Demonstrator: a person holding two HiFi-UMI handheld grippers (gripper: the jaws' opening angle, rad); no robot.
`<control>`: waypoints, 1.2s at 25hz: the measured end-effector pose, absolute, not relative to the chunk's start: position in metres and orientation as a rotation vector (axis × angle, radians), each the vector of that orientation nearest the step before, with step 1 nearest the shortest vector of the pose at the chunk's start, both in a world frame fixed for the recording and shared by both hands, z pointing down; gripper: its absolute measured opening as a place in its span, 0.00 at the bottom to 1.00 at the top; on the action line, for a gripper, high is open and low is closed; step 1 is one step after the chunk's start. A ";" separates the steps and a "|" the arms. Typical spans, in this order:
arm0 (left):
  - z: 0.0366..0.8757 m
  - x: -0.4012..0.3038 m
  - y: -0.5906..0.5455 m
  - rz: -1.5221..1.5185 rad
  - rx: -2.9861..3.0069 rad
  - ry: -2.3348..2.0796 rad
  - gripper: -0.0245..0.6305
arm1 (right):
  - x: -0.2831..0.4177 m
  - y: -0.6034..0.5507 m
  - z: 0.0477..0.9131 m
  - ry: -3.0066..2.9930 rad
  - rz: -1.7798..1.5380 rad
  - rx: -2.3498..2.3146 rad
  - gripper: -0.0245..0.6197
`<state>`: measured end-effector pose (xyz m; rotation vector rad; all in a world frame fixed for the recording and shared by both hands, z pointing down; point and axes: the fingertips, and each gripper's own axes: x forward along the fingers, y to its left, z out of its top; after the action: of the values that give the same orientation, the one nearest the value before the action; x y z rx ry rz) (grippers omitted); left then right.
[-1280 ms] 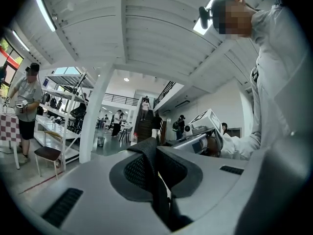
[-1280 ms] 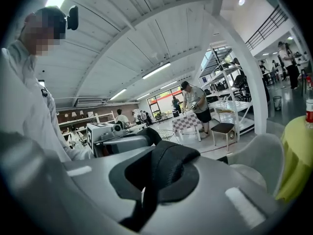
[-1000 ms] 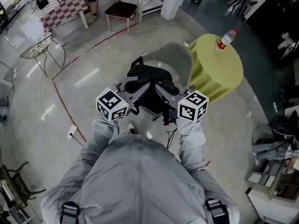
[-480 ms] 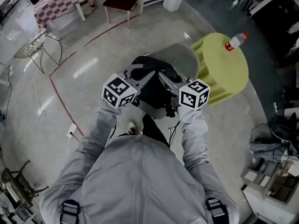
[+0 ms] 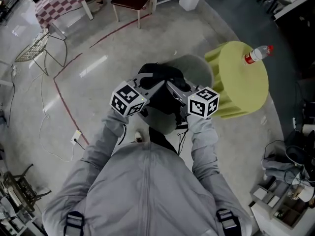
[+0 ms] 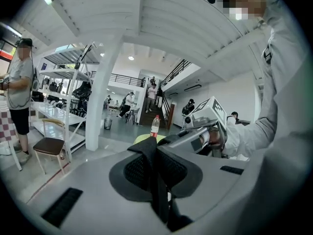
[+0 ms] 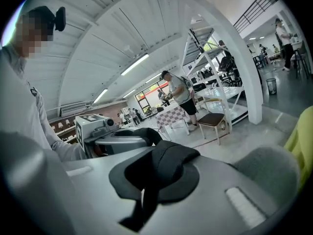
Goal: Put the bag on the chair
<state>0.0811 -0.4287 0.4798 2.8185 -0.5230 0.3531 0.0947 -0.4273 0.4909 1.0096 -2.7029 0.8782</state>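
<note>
Grippers close in: left gripper (image 6: 155,180) and right gripper (image 7: 146,177) both clamped tight on the black bag (image 5: 165,90), slung between them. Grey chair (image 5: 201,67) just past it, one o'clock: ease forward, keep level, lower onto the seat, clear of yellow table (image 5: 243,85) at two o'clock.

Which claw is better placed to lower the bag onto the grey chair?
Probably the right claw: shut on a bag strap like the left claw, but nearer the grey chair, whose seat shows in its view.
</note>
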 end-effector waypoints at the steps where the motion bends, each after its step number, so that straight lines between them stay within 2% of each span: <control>1: 0.484 0.085 -0.434 0.365 2.805 -0.525 0.08 | 0.099 -0.433 0.495 -2.701 0.893 1.002 0.05; 16: 0.548 0.125 -0.510 0.376 2.617 -0.610 0.09 | 0.159 -0.513 0.555 -2.664 1.071 1.085 0.05; 27: 0.615 0.140 -0.510 0.527 2.535 -0.535 0.14 | 0.183 -0.516 0.618 -2.540 1.199 1.107 0.06; 28: 0.620 0.138 -0.508 0.535 2.521 -0.528 0.15 | 0.183 -0.513 0.623 -2.528 1.216 1.096 0.09; 29: 0.625 0.137 -0.506 0.543 2.511 -0.523 0.17 | 0.182 -0.509 0.629 -2.511 1.234 1.084 0.20; 30: 0.630 0.135 -0.503 0.549 2.502 -0.518 0.19 | 0.182 -0.504 0.635 -2.491 1.249 1.077 0.23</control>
<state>0.1352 -0.5032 0.6296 2.5018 -0.5184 0.5490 0.1821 -0.5043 0.6349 1.0766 -2.4905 1.2490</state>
